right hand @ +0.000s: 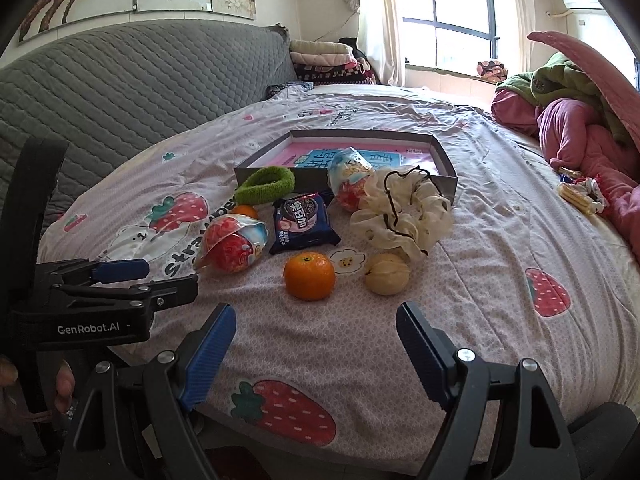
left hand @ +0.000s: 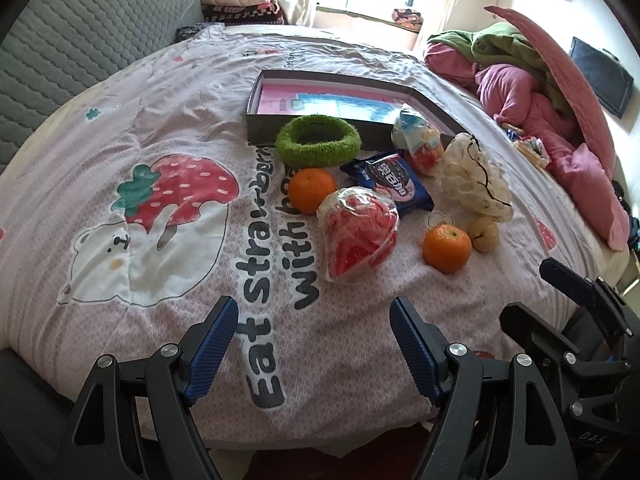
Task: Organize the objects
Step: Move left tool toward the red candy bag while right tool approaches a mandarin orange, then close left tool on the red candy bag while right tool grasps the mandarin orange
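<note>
My left gripper [left hand: 314, 332] is built of matte black plastic arms with triangular cut-outs, each finger [left hand: 210, 350] lined with a ribbed blue pad. Round silver screws sit at the joints. My right gripper [right hand: 316, 340] has the same look: black frame, blue ribbed pads [right hand: 208, 356], silver screw heads. From the right camera, the left gripper's black body carries white lettering reading "GenRobot.AI". From the left camera, the right gripper's black housing shows small pale letters, "DAS".
</note>
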{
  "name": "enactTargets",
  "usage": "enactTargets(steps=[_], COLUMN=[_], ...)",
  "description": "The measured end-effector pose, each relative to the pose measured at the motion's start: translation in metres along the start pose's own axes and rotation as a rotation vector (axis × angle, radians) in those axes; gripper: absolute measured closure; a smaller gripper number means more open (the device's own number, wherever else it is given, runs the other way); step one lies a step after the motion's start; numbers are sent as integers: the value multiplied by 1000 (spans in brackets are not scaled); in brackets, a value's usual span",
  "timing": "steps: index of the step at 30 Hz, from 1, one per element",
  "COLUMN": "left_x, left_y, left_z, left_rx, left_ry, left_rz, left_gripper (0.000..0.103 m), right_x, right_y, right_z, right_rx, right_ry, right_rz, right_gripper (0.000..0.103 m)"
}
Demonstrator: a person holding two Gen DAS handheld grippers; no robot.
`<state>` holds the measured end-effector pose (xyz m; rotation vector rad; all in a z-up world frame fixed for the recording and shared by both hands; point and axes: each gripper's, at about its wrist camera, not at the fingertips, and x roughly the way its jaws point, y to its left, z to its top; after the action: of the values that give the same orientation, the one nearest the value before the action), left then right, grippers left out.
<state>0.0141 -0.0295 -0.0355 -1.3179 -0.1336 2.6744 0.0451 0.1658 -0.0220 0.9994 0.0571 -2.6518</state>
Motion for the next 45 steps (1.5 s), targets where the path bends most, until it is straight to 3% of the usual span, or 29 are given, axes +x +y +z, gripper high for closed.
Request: enactTargets(steps=[7,26,35,38,45], left_x=[10,42,50,54,59], left_y=[-5,-15,-14,-12,-14], left_z=[15,36,38,38,40], left_rx=[13,36,42,31,35], left_ry=[-10,19,23,36,45], left_rz=[0,-6,-15,-33,-34], left_gripper=[24,24,25,28,31], right_x=[16,56,70,75,85], right_y=[3,13,14,14,15], right_z=[6,16,21,23,26], right_rx=[-32,-134,-143,-149,-159], right_ry=[14,75,96,106,113], right_rz=[-12,3,18,25,31], right_gripper=[22,43,46,56,63])
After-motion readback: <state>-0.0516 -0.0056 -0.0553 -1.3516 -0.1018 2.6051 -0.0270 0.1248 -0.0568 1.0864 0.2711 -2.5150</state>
